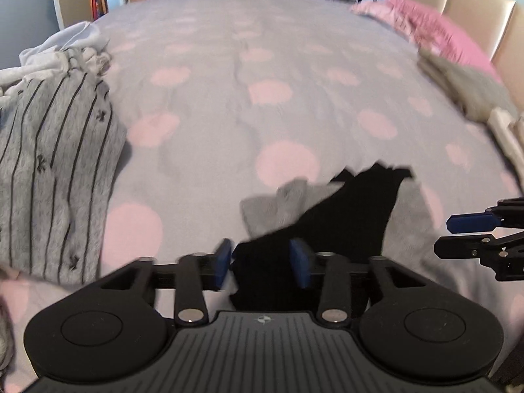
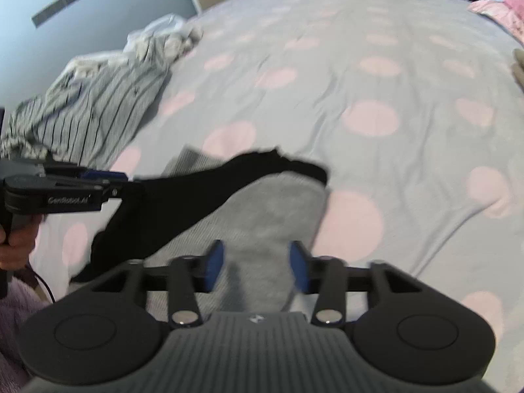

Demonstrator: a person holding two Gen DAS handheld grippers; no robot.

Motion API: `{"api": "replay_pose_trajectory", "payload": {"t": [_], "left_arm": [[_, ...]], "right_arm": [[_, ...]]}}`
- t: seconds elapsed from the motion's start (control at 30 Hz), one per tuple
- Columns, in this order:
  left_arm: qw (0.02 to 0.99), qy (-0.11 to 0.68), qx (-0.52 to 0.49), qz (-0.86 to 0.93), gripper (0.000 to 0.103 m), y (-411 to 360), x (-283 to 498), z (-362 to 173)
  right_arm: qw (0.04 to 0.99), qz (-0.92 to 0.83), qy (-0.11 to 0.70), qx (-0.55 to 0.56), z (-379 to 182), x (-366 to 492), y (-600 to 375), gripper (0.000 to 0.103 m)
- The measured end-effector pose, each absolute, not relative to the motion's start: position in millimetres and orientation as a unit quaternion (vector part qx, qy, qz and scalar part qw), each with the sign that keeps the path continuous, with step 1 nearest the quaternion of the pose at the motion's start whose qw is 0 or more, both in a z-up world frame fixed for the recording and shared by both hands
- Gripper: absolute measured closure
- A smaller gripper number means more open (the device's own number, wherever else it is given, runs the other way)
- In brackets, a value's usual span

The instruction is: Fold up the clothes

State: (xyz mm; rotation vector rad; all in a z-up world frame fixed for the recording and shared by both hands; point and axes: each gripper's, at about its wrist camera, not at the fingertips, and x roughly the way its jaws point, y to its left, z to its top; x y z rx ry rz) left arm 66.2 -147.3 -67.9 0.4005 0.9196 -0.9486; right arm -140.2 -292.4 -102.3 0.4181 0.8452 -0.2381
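We are working with both grippers' fingers spread, gripping nothing — left gripper (image 1: 262, 267) over the black sock (image 1: 344, 219), right gripper (image 2: 257, 267) over the grey sock (image 2: 271, 216) — while the striped top (image 1: 55, 163) at left is lying unfolded.

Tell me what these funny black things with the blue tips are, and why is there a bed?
Those are two grabbing tools a person holds, one in each hand. Each has a camera looking out along its two blue-tipped fingers, so one picture comes from the left gripper and the other from the right gripper.

Below them is a bed with a grey cover dotted pink. On it lie a black sock and a grey sock, overlapping. The left fingers stand around the black one, the right fingers around the grey one, but both grippers are open, so nothing is squeezed. A striped grey garment lies crumpled at the left, and pink clothes sit far off.
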Motion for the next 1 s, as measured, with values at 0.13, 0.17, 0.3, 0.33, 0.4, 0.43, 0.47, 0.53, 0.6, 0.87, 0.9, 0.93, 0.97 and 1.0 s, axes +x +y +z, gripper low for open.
{"api": "replay_pose_trajectory", "payload": {"t": [0.13, 0.17, 0.3, 0.33, 0.4, 0.43, 0.47, 0.53, 0.6, 0.87, 0.9, 0.93, 0.97, 1.0], "left_arm": [[0.764, 0.453, 0.163, -0.429, 0.054, -152, 73, -72], [0.761, 0.462, 0.160, -0.427, 0.053, -153, 74, -75], [0.752, 0.495, 0.161, -0.405, 0.052, -151, 81, -94], [0.748, 0.508, 0.146, -0.402, 0.051, -148, 84, -99], [0.740, 0.527, 0.121, -0.400, 0.051, -146, 90, -105], [0.736, 0.535, 0.110, -0.399, 0.049, -145, 92, -107], [0.732, 0.542, 0.101, -0.399, 0.049, -145, 94, -109], [0.729, 0.545, 0.099, -0.402, 0.048, -148, 96, -111], [0.727, 0.546, 0.100, -0.404, 0.047, -151, 97, -113], [0.726, 0.535, 0.101, -0.420, 0.042, -168, 95, -118], [0.726, 0.534, 0.101, -0.422, 0.042, -170, 94, -119], [0.725, 0.532, 0.103, -0.425, 0.045, -172, 93, -119], [0.725, 0.529, 0.105, -0.429, 0.049, -174, 92, -119], [0.724, 0.527, 0.107, -0.432, 0.052, -176, 90, -119]], "right_arm": [[0.877, -0.126, 0.398, 0.239, -101, -145, -310, 0.052], [0.873, -0.126, 0.396, 0.254, -103, -146, -314, 0.052], [0.859, -0.126, 0.398, 0.297, -113, -149, -325, 0.050], [0.855, -0.127, 0.400, 0.305, -116, -149, -327, 0.049], [0.846, -0.125, 0.403, 0.325, -123, -147, -330, 0.049], [0.842, -0.123, 0.405, 0.335, -126, -145, -331, 0.049], [0.838, -0.122, 0.407, 0.343, -130, -144, -331, 0.049], [0.830, -0.120, 0.410, 0.358, -136, -140, -333, 0.049], [0.823, -0.119, 0.414, 0.370, -142, -135, -334, 0.049], [0.813, -0.108, 0.417, 0.392, -157, -123, -337, 0.045], [0.813, -0.105, 0.416, 0.393, -158, -122, -338, 0.045], [0.813, -0.104, 0.415, 0.394, -159, -122, -338, 0.045], [0.814, -0.102, 0.414, 0.394, -160, -121, -338, 0.044], [0.815, -0.101, 0.413, 0.394, -160, -120, -338, 0.044]]}}
